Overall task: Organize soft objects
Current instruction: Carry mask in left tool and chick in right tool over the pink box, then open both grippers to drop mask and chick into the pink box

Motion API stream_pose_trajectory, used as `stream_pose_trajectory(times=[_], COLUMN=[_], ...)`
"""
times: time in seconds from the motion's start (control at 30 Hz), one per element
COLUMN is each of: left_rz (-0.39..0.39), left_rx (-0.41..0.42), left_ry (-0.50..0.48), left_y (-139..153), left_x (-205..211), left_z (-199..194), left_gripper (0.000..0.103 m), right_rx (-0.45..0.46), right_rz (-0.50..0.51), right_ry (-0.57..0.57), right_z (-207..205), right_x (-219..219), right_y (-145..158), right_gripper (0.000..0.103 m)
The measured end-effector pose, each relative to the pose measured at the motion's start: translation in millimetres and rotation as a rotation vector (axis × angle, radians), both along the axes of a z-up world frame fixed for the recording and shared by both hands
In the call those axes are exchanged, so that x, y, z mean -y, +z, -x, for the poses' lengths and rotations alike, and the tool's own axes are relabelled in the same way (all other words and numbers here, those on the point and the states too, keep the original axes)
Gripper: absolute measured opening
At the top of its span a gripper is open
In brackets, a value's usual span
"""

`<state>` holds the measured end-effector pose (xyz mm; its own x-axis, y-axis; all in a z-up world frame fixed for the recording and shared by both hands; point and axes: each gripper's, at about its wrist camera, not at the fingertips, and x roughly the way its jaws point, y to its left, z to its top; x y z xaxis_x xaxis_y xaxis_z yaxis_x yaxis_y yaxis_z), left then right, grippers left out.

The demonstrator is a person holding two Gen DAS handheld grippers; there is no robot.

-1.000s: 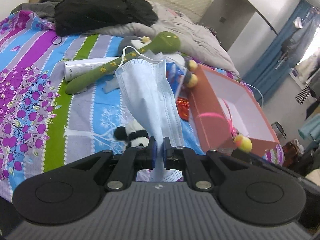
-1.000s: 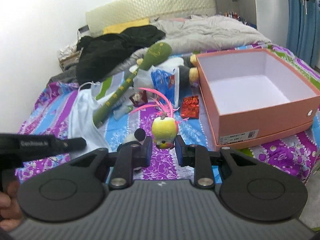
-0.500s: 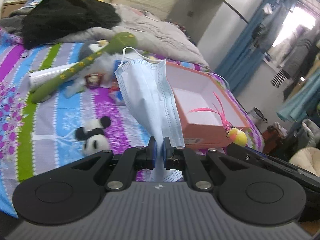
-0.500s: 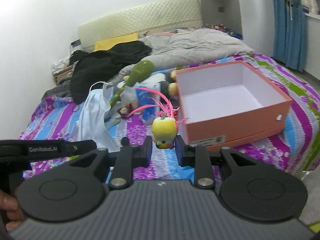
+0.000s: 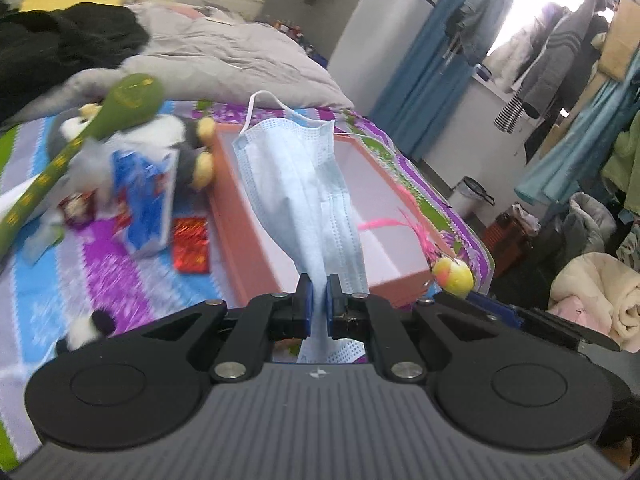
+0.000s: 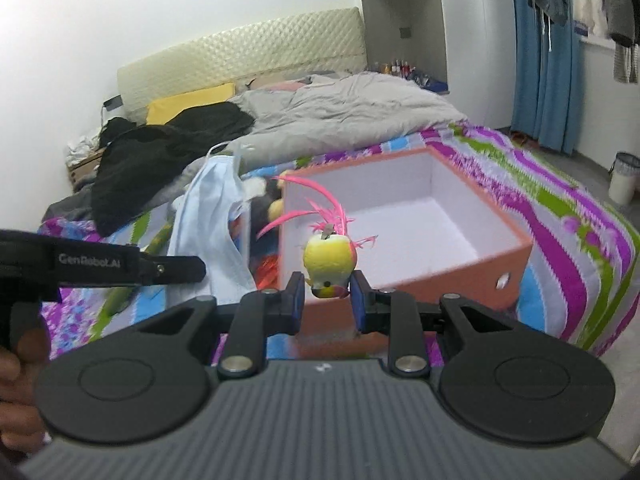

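Mask pinched in left hand-held gripper, bird toy in right, box now nearer.

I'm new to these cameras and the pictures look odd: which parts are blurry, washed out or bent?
Left wrist view: the bedspread and green plush stick smear with motion, the window is blown out white, and the held face mask stays sharp. Right wrist view: the orange box edges blur, and the fisheye bows the wardrobe.

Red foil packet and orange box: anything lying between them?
No. In the left wrist view, only bare bedsheet separates the red foil packet from the orange box.
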<state>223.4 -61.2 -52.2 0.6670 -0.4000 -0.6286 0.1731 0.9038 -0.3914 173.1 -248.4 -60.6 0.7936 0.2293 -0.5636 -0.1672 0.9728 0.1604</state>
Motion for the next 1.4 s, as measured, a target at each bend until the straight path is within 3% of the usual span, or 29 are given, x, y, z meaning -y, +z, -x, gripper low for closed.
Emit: stream_pose_trajectory(times=[0.13,0.23,0.37,0.67,0.87,0.97,1.03,1.1,1.23,1.4], left_rz=[-0.005,-0.077,-0.116,-0.091,-0.111,-0.127,-0.126,-0.122,-0.088,-0.13], left_rx=[-0.028,-0.045,-0.09,-0.265,-0.348,-0.354,-0.342,-0.318,-0.296,-0.223], left_ry=[-0.044,-0.082,-0.12,-0.153,-0.159,-0.154,-0.159,-0.154,-0.134,-0.092], left_y=[-4,-5,-9,-41,-65,-65,-63,-58,-48,-36], left_x=[13,25,33,44,53,54,52,49,43,37], left_z=[-55,-96,-149,-227,-243,-245,-243,-239,-223,-194], left_gripper=[0.008,0.008,0.008,0.008,0.008,0.016,0.031,0.035,0.035,0.035], right_rx=[-0.01,-0.063,-0.134,-0.282,-0.354,-0.37,-0.371,-0.363,-0.336,-0.277], right_rz=[0.012,0.027,0.026,0.036,0.069,0.081,0.075,0.072,0.07,0.05], right_ry=[0.015,0.048,0.07,0.013,-0.009,-0.017,-0.016,-0.019,-0.014,-0.013], right_z=[-45,-79,-121,-190,-204,-205,-205,-201,-189,-163], right_x=[4,7,15,31,35,36,38,38,38,39], right_y=[-1,-4,-11,-37,-52,-57,-59,-59,-56,-48], right_gripper=[0.028,0.028,0.028,0.028,0.029,0.033,0.048,0.048,0.048,0.048])
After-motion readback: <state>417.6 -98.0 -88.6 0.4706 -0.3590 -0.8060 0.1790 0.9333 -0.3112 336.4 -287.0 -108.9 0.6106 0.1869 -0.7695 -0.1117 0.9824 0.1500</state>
